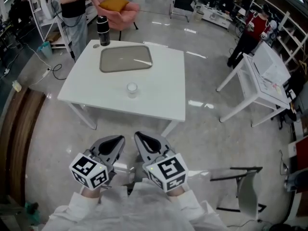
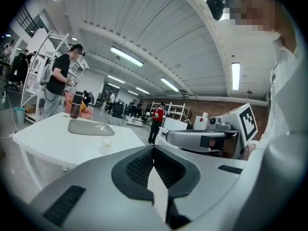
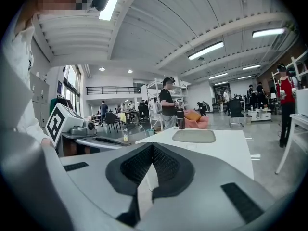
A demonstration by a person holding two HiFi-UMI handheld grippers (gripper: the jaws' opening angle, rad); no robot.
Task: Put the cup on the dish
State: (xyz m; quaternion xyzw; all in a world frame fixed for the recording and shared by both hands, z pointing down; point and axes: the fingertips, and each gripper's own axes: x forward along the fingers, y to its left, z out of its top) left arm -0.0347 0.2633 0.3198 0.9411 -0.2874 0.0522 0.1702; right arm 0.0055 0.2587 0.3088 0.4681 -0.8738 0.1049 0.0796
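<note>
A small clear cup (image 1: 132,89) stands on the white table (image 1: 163,95), just nearer to me than the flat grey dish (image 1: 126,58). Both grippers hang in front of my chest, well short of the table and side by side. The left gripper (image 1: 115,141) is shut with nothing in it, and the right gripper (image 1: 142,138) is shut and empty too. In the left gripper view the cup (image 2: 106,143) and the dish (image 2: 90,127) lie far beyond the closed jaws. The right gripper view shows the dish (image 3: 194,136) past its closed jaws.
A black bottle (image 1: 103,31) stands at the table's far left corner, beside the dish. A person (image 1: 72,6) stands behind that corner near a pink chair (image 1: 115,6). A second white table (image 1: 262,83) is at the right, and a folded chair (image 1: 248,186) lies on the floor.
</note>
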